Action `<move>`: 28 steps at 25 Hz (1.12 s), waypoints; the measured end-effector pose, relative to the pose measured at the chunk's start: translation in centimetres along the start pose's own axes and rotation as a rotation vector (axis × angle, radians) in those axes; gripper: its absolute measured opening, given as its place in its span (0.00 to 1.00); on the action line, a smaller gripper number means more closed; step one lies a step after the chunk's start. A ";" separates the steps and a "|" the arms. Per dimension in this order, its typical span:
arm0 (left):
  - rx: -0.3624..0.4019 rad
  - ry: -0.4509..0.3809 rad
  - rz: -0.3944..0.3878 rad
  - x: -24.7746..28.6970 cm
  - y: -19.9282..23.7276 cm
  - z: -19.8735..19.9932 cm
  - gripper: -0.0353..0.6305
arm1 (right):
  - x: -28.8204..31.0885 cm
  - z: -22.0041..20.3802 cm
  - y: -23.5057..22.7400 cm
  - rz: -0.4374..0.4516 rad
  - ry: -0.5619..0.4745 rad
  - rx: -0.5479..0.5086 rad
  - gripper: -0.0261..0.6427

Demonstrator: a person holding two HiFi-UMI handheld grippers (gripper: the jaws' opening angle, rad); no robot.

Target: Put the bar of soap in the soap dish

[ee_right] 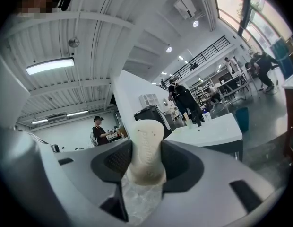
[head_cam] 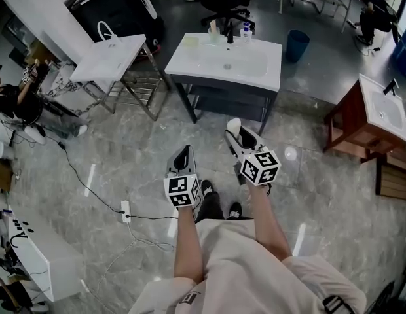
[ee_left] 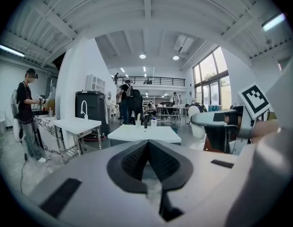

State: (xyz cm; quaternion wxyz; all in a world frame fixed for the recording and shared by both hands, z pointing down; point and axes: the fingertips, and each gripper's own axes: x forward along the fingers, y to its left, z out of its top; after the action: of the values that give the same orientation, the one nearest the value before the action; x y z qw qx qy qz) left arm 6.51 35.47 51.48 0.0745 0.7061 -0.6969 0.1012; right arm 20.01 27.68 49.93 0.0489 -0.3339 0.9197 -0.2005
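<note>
A cream-white bar of soap (ee_right: 145, 145) stands upright between the pads of my right gripper (ee_right: 146, 161), which is shut on it. In the head view the soap (head_cam: 234, 125) pokes out of the right gripper (head_cam: 235, 133), held level above the floor just short of the white washbasin (head_cam: 255, 70). Small items (head_cam: 215, 33), a black tap and a bottle (head_cam: 245, 31) stand along the basin's back edge; I cannot pick out the soap dish among them. My left gripper (head_cam: 184, 156) hangs lower and to the left, its jaws shut (ee_left: 147, 146) on nothing.
A second white basin on a metal frame (head_cam: 108, 57) stands at the left. A wooden stand with a basin (head_cam: 376, 113) is at the right, a blue bin (head_cam: 296, 44) behind the washbasin. A power strip and cable (head_cam: 126, 210) lie on the marble floor. A person (head_cam: 13, 103) crouches far left.
</note>
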 end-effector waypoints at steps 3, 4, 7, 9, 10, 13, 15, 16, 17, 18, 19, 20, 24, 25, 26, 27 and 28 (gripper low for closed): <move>-0.006 -0.008 0.013 0.2 0.7 0.2 0.06 | 0.6 0.0 0.3 0.012 0.001 -0.002 0.33; -0.006 -0.011 0.017 0.3 1.0 0.3 0.06 | 0.9 0.0 0.3 0.015 0.001 0.000 0.33; -0.004 -0.022 0.020 0.9 1.8 0.9 0.06 | 1.9 0.2 0.1 0.019 0.004 0.004 0.33; -0.005 -0.035 0.015 1.5 2.5 1.4 0.06 | 2.5 0.3 0.0 0.018 0.006 0.001 0.33; -0.010 -0.041 0.016 2.0 2.9 1.7 0.06 | 2.9 0.3 -0.1 0.017 0.007 -0.002 0.33; -0.034 -0.043 0.033 3.0 4.1 1.9 0.06 | 4.1 0.3 -0.6 0.015 0.017 0.001 0.33; -0.044 -0.043 0.038 3.7 4.7 1.9 0.06 | 5.1 0.3 -1.0 0.014 0.021 0.005 0.33; -0.046 -0.041 0.036 4.2 5.0 1.9 0.06 | 5.6 0.4 -1.2 0.013 0.023 0.004 0.33; -0.047 -0.037 0.033 4.8 5.4 1.9 0.06 | 6.2 0.4 -1.5 0.012 0.026 0.000 0.33; -0.049 -0.031 0.030 5.5 5.8 1.9 0.06 | 6.9 0.6 -1.7 0.011 0.029 -0.003 0.33; -0.052 -0.026 0.027 6.1 6.2 2.0 0.06 | 7.7 0.7 -1.9 0.010 0.031 -0.005 0.33; -0.055 -0.023 0.025 6.8 6.7 2.1 0.06 | 8.5 0.9 -2.1 0.009 0.033 -0.007 0.33; -0.068 -0.031 0.017 10.0 8.6 3.5 0.06 | 12.1 2.1 -3.2 0.013 0.032 -0.012 0.33; -0.075 -0.037 0.013 10.8 9.1 3.9 0.06 | 13.0 2.4 -3.4 0.013 0.033 -0.013 0.33; -0.084 -0.045 0.010 11.6 9.6 4.4 0.06 | 13.8 2.6 -3.7 0.014 0.033 -0.014 0.33; -0.093 -0.055 0.007 12.3 10.1 4.7 0.06 | 14.6 2.8 -3.9 0.016 0.034 -0.016 0.33; -0.100 -0.062 0.006 13.1 10.6 5.1 0.06 | 15.5 3.0 -4.1 0.018 0.035 -0.018 0.33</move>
State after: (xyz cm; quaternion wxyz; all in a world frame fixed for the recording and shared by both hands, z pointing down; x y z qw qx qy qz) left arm -3.79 21.38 49.40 0.0879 0.7021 -0.7052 0.0445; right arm 11.17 13.98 49.52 0.0318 -0.3224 0.9252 -0.1977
